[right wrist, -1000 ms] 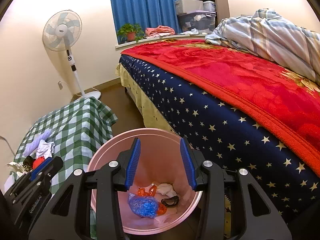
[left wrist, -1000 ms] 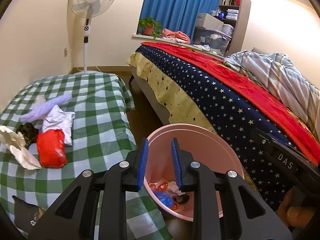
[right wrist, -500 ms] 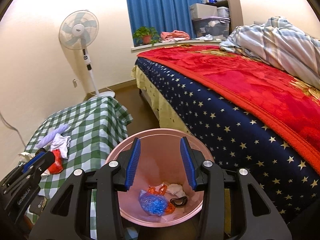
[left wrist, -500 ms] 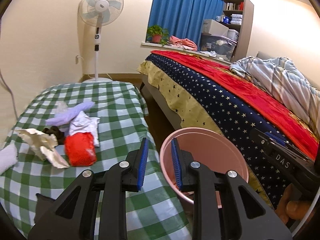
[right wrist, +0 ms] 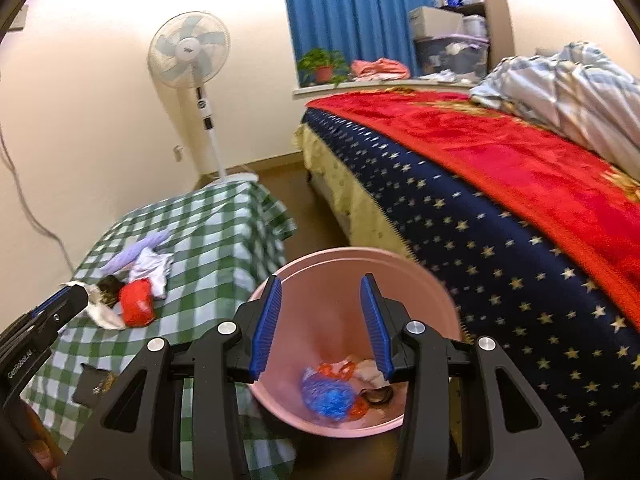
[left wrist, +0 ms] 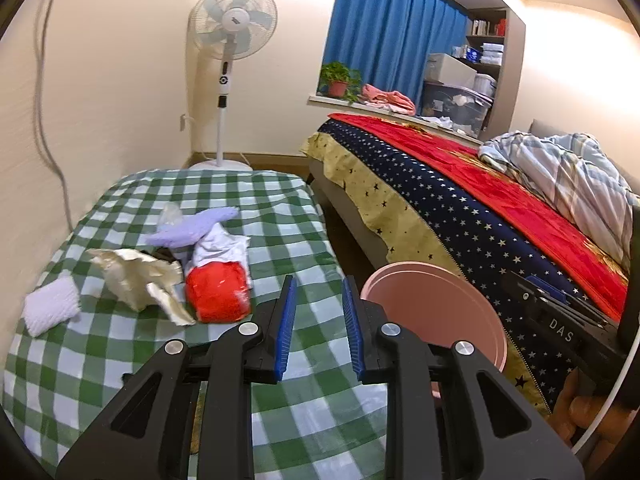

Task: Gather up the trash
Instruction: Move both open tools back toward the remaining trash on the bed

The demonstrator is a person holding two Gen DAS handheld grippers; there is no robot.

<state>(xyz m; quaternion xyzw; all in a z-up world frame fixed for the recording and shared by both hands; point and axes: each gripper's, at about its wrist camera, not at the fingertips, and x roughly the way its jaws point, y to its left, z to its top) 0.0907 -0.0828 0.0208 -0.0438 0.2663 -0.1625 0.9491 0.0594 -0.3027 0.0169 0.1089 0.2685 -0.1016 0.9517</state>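
**Ana:** Left wrist view first: what is the left claw (left wrist: 319, 322) doing?

**Ben:** Its blue pads stand apart with nothing between them, so it is released and empty. It hangs over the near part of the green-checked surface (left wrist: 120, 364).

**Ana:** Where is the trash?

**Ben:** In a loose heap on that surface, ahead and to the left of the claw. A red packet (left wrist: 218, 294) lies nearest, touching a crumpled cream wrapper (left wrist: 138, 278) on its left. Behind them sit a white crumpled piece (left wrist: 220, 246) and a lilac piece (left wrist: 192, 228), with something dark half hidden underneath. A white pad (left wrist: 50, 310) lies apart, further left.

**Ana:** And the bin?

**Ben:** The pink bin (left wrist: 436, 300) stands on the floor, just beside the surface's right edge, between it and the bed (left wrist: 460, 216).

**Ana:** The right claw (right wrist: 320, 324)?

**Ben:** Also released, pads apart and holding nothing. From the right wrist view it looks straight down into the bin, where a blue crumpled bag (right wrist: 328, 398), orange bits and a white scrap lie at the bottom.

**Ana:** Anything else?

**Ben:** A standing fan (left wrist: 232, 20) by the wall, and blue curtains (left wrist: 392, 36) behind the bed.
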